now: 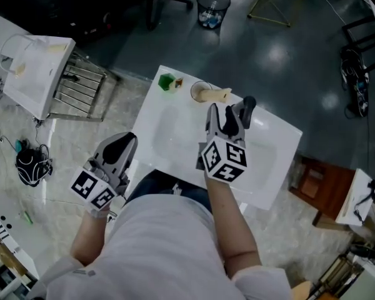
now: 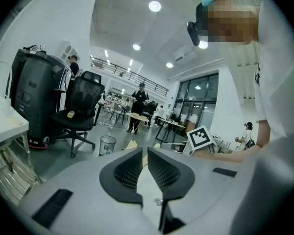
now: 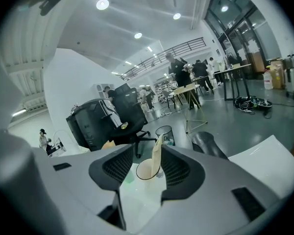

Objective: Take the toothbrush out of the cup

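On the far edge of the white table (image 1: 175, 139) we see the cup (image 1: 200, 91) standing upright, with the toothbrush (image 1: 217, 95) still in it, its pale handle leaning over the rim toward the right side of the head view; a small green object (image 1: 167, 82) sits just beside the cup on its other side. We note the right gripper (image 1: 230, 111) is held over the table near the cup, jaws apart, nothing between the pads. Its own view looks straight along the jaws at the cup (image 3: 148, 169), and the toothbrush (image 3: 157, 153) rises from the rim close to the right-hand finger, but we can't see any contact, so we call it empty and spread wide. The left gripper (image 1: 120, 144) is off the table's near left corner, over the speckled floor beside the person's body, well apart from the cup. In the left gripper view its jaws are together with nothing in them, facing the room, where a black office chair (image 2: 81, 109) and a wire waste bin (image 2: 108, 145) stand on the dark floor. The right gripper's marker cube (image 2: 201, 137) also shows in that view, off to the right
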Available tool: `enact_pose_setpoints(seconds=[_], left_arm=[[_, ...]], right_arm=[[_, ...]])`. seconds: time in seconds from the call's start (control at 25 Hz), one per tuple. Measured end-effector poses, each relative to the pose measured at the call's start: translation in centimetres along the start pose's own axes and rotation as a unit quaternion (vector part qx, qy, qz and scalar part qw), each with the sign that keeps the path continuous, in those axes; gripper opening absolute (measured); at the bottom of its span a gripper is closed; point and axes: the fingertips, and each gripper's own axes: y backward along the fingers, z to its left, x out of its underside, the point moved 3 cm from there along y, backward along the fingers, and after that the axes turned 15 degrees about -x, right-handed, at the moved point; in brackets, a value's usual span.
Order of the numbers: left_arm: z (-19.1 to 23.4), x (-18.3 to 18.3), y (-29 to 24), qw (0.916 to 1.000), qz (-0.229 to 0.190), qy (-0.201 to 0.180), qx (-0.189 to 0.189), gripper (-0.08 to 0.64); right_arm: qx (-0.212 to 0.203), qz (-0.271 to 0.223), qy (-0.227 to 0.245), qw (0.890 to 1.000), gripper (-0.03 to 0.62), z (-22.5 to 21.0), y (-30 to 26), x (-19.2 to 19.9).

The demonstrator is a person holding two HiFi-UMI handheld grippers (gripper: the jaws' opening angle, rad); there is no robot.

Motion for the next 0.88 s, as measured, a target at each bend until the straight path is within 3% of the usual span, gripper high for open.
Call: enact_pose_setpoints(seconds=[0.76, 0.88], left_arm=[[1.8, 1.6, 0.1, 0.9990, 0.014, 0.017, -0.038, 0.021], [2.1, 1.7, 0.2, 0.9988, 0.016, 0.020, -0.043, 0.021]], right_arm=[[0.028, 0.031, -0.002, 0.999, 0.187, -2.6, -5.7, 2.9], [0.038, 0.032, 0.000, 0.999, 0.162, -3.0, -6.1, 3.0]])
